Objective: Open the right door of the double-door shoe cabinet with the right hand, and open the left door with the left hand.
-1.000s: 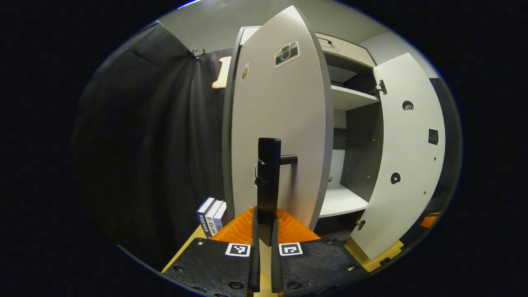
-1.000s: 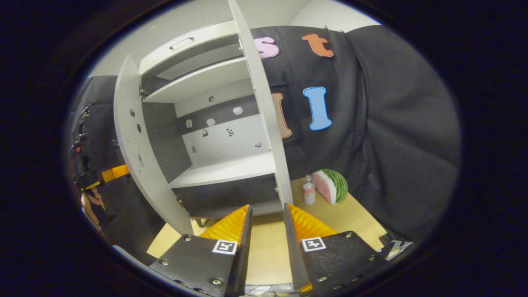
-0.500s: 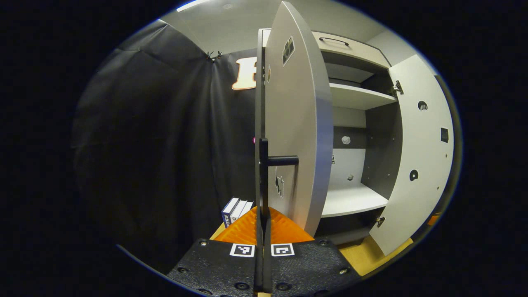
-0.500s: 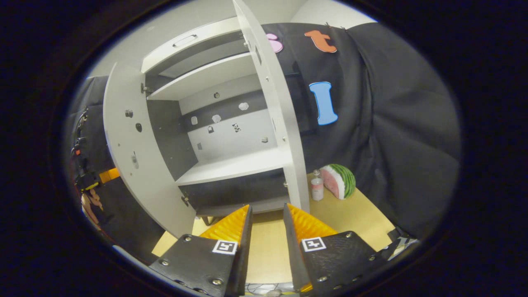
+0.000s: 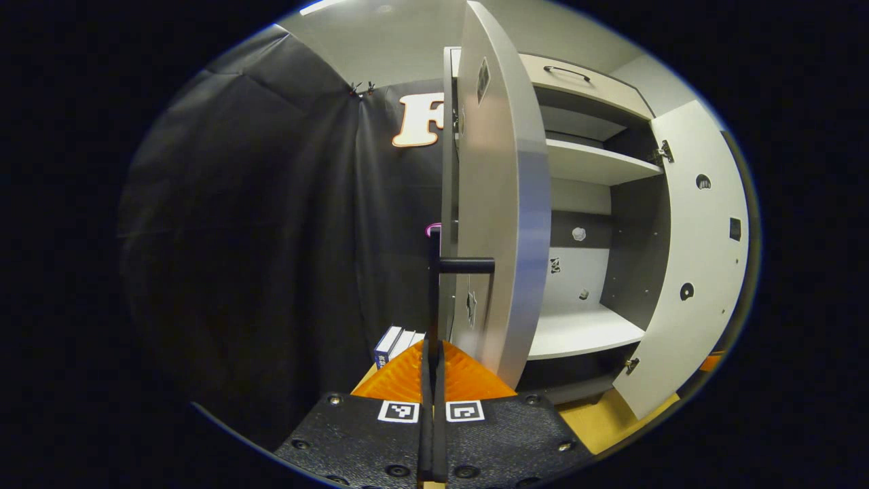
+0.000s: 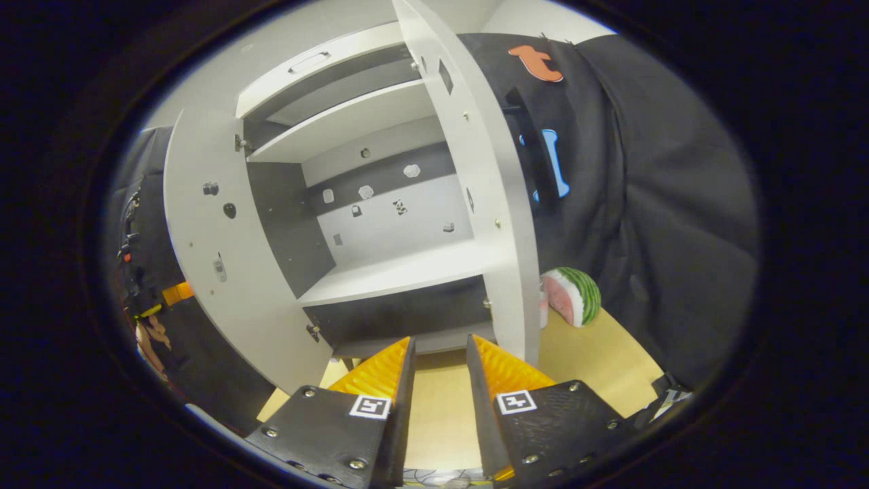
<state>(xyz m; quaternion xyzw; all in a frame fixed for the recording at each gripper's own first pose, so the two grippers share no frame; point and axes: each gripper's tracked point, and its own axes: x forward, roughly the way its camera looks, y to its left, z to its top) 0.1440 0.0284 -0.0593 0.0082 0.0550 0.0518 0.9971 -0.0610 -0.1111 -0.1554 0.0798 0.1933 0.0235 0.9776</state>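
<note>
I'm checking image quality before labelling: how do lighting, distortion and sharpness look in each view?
Left gripper view: fisheye bows the left door; a soft sheen near its top; curtain side dark, shelves bright. Right gripper view: the right door curves too; the cabinet interior is evenly lit and sharp; the rim darkens.

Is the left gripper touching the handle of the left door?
Touching. In the left gripper view, the left gripper has both fingers closed on the black handle of the left door.

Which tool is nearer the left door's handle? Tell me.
Left. The left tool is shut on the handle of the left door; the right tool hangs open, apart, before the cabinet.
</note>
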